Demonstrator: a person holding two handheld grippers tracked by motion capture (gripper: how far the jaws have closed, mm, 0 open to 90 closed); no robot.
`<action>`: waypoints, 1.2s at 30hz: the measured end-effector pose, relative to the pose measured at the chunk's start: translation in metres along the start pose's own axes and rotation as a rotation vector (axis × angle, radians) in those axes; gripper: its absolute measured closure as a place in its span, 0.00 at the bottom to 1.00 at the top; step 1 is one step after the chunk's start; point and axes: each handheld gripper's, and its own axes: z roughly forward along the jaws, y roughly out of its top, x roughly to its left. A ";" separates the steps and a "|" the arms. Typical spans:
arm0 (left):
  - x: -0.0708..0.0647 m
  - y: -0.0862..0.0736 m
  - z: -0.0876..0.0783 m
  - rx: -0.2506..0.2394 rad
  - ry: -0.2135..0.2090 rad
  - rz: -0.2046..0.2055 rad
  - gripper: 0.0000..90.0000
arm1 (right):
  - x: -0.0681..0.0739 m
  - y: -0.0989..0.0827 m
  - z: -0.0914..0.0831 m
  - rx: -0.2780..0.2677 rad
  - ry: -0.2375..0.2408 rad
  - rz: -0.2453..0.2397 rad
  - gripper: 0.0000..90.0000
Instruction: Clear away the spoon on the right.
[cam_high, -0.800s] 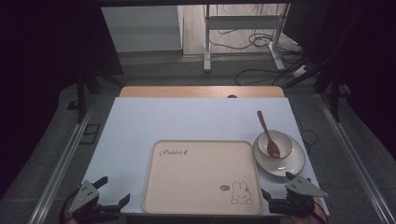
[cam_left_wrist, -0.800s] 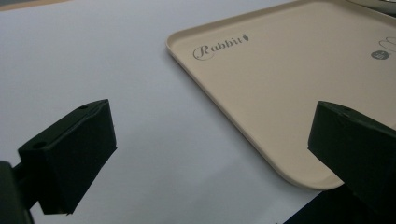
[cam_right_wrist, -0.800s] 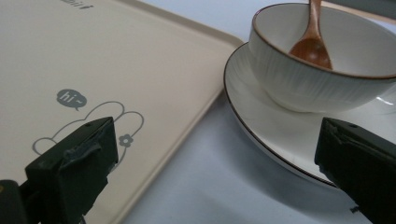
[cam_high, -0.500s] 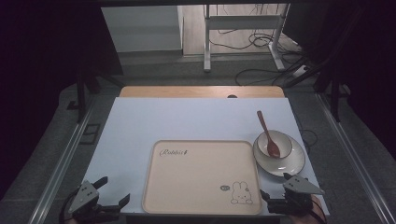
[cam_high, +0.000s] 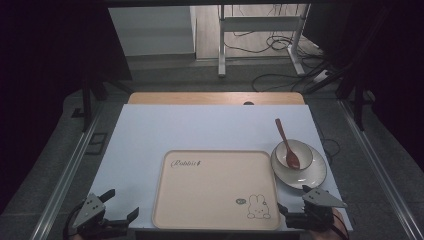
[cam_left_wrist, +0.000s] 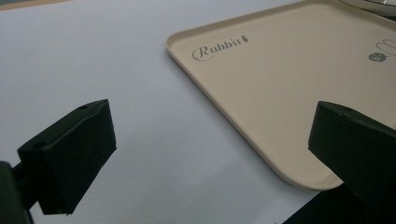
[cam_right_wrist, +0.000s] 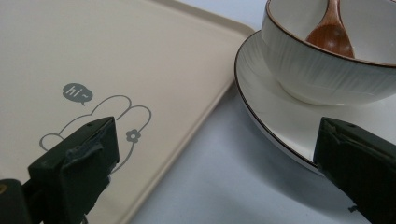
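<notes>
With both the left gripper (cam_high: 116, 216) and right gripper (cam_high: 296, 216) wide open and empty at the white table's (cam_high: 200, 127) near edge, the likely move is lifting the white ribbed bowl (cam_high: 294, 154), with its wooden spoon (cam_high: 287, 144), by the white saucer (cam_high: 311, 176) onto the beige rabbit-print tray (cam_high: 215, 190) just beside it, kept level.

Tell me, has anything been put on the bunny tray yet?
Not yet. The tray is bare. The bowl, with the wooden spoon in it, sits on its plate on the table beside the tray. Nothing is in hand: the left hand-held gripper and the right hand-held gripper are open at the near edge. Any moving is left to do.
</notes>
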 end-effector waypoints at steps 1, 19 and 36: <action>0.000 0.000 0.000 0.000 0.000 0.000 0.00 | 0.000 0.000 0.000 -0.001 0.001 0.001 0.00; -0.001 -0.001 -0.001 -0.012 0.022 0.000 0.00 | -0.003 0.011 -0.005 -0.041 0.000 0.032 0.01; -0.001 -0.001 -0.002 -0.021 0.037 -0.006 0.00 | -0.004 0.025 0.000 -0.032 0.017 0.041 0.01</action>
